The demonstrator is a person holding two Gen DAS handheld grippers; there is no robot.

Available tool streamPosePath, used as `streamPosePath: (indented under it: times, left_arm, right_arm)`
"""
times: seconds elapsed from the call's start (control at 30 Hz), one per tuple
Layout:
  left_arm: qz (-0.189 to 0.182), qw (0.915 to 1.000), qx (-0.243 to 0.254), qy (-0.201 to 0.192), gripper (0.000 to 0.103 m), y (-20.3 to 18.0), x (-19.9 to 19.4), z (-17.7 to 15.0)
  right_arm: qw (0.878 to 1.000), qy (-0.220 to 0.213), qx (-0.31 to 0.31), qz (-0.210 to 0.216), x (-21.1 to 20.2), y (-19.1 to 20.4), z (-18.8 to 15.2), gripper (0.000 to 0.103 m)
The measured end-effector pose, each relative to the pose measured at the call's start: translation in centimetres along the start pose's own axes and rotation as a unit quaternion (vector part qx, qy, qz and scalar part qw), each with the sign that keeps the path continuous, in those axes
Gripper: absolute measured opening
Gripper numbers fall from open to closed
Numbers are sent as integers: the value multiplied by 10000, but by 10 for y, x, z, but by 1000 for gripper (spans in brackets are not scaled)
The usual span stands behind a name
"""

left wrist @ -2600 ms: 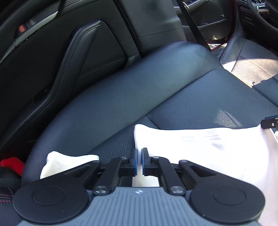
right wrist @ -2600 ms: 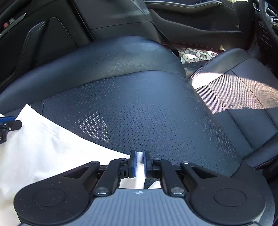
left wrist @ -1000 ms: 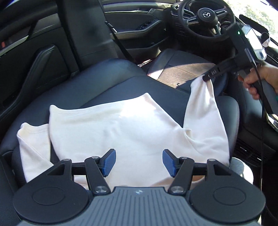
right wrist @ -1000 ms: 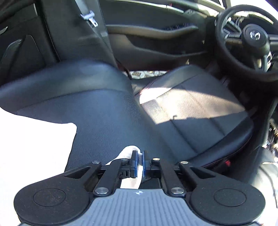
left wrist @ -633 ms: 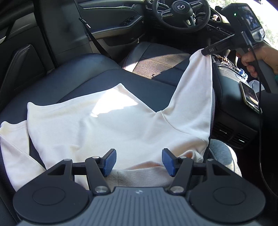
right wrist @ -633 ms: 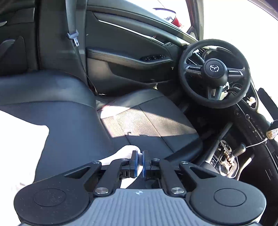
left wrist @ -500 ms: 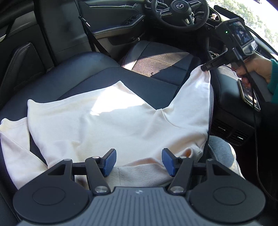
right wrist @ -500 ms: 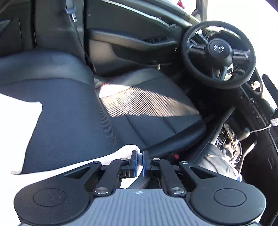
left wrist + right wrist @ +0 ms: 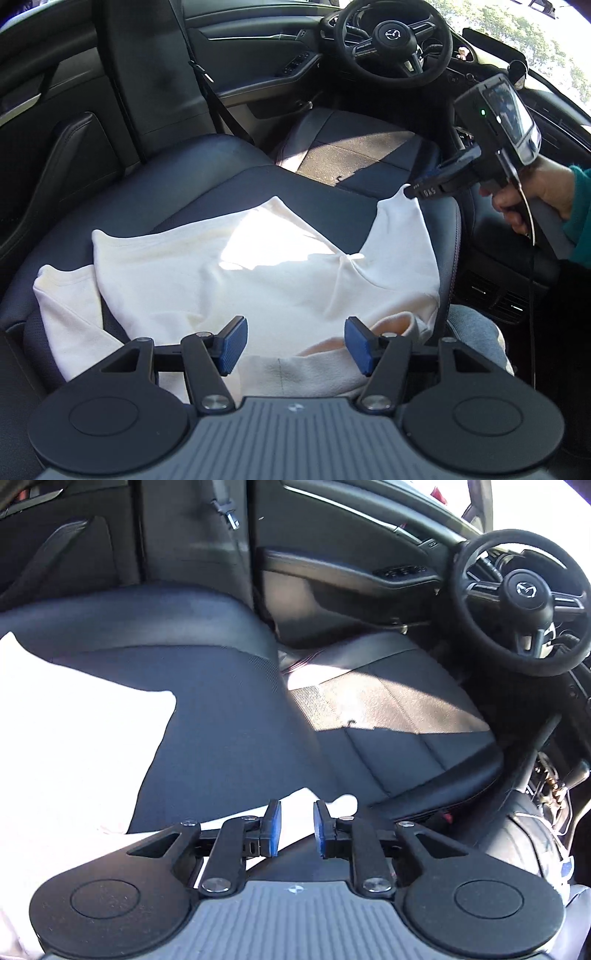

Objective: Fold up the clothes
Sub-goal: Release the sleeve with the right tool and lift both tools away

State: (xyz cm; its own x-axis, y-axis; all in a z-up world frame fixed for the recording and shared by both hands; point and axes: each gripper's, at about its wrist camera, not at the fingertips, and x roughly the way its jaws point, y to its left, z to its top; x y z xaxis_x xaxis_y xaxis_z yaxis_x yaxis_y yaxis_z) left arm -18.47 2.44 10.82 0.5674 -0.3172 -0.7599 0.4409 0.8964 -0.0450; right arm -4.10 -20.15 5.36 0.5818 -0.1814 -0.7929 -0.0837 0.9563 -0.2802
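A cream long-sleeved shirt (image 9: 258,273) lies spread over the reclined black car seat (image 9: 207,173). One sleeve (image 9: 62,310) lies at the left, the other sleeve (image 9: 402,236) runs up to the right. My left gripper (image 9: 291,345) is open and empty above the shirt's collar end. My right gripper (image 9: 295,829) is open, with the sleeve tip (image 9: 314,801) lying between and just past its blue pads. In the left wrist view the right gripper (image 9: 421,192) sits at the sleeve's end. The shirt body (image 9: 74,746) shows at the left of the right wrist view.
The driver's seat cushion (image 9: 362,147) lies beyond the shirt, with the steering wheel (image 9: 388,37) and door panel (image 9: 258,85) behind it. A seat belt (image 9: 218,107) hangs by the pillar. The centre console (image 9: 546,775) is at the right. A grey-trousered knee (image 9: 472,328) is at the seat's right.
My right gripper has lowered the sleeve onto the seat and opened, letting the sleeve tip go. The left gripper stays open above the collar.
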Motion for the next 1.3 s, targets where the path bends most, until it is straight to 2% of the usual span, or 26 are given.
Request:
streamPosePath:
  times: [0.2,0.3,0.4,0.5,0.63,0.8,0.97,1.03,1.1,1.17,1.3]
  left_arm:
    - [373,9987,-233,-271,63,21,-20,10]
    - [533,9967,-449,-410,63,34,-31,14]
    - [939,9915,-768,-471,66,54,-39,20]
    - [1317,9832,-1167,-482,66,76,-46,27]
    - [1615,9706,-1699,-541,69,105,-57,35]
    - [1947,9596,-1952,-562,75,123,-60,39]
    - [2057,9506,-2268,-510,76,138,-54,39]
    - [2031,9492,-2355,-472,76,141,-51,37]
    - [1950,9510,-2356,-449,76,140,-47,36]
    - [1894,9548,-2246,-447,76,135,-40,37]
    - [1665,9611,-2175,-342,73,128,-17,46]
  right_arm:
    - [9995,197,-79,225,4,10,-8,22]
    - [9995,112,28,303,-1,7,-9,22]
    - [9982,-96,46,588,-11,13,-3,22]
    - [9924,-367,41,1176,-24,26,9,22]
    - [9736,-682,-33,2177,-44,57,23,22]
    - [9406,-842,-289,3278,-60,111,37,22]
    - [9187,-869,-717,3785,-68,165,43,22]
    - [9206,-859,-822,3720,-65,178,43,22]
    - [9282,-829,-773,3543,-56,176,44,22]
    - [9386,-798,-528,3315,-41,158,47,25]
    - [9657,-432,78,2560,7,104,56,27]
